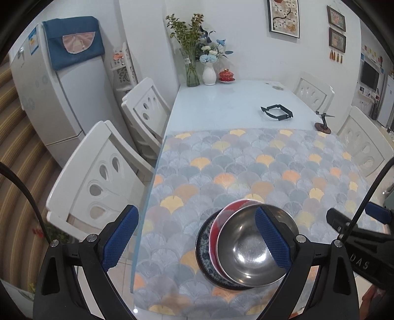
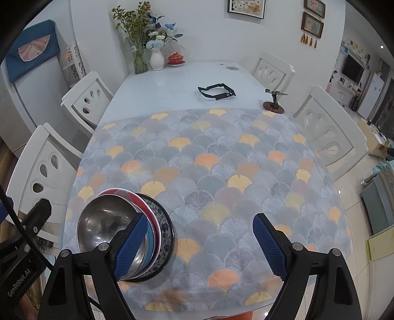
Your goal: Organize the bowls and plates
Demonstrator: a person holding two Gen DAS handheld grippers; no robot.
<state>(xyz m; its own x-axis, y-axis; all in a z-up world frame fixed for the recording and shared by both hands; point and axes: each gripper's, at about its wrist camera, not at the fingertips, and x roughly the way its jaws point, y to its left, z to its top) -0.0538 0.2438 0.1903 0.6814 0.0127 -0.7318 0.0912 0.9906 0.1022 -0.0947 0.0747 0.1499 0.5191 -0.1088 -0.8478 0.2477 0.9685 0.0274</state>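
From where I look, a white table point(image 2: 172, 81) runs toward twelve o'clock, a fan-patterned cloth point(image 2: 209, 172) over its near half. White chairs point(image 2: 86, 96) stand at nine and ten o'clock, more chairs point(image 2: 325, 128) at two. A fridge point(image 1: 49, 98) with a blue cover point(image 1: 73, 41) stands at ten. Framed pictures point(image 2: 246, 8) hang on the white wall point(image 2: 209, 41), flower vases point(image 2: 156, 59) below. A television point(image 2: 353, 69) sits at two

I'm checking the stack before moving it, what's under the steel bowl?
Under the steel bowl sits a red dish, and beneath that a blue patterned plate on the mat. Only their edges show; their centers, and anything between them, are covered.
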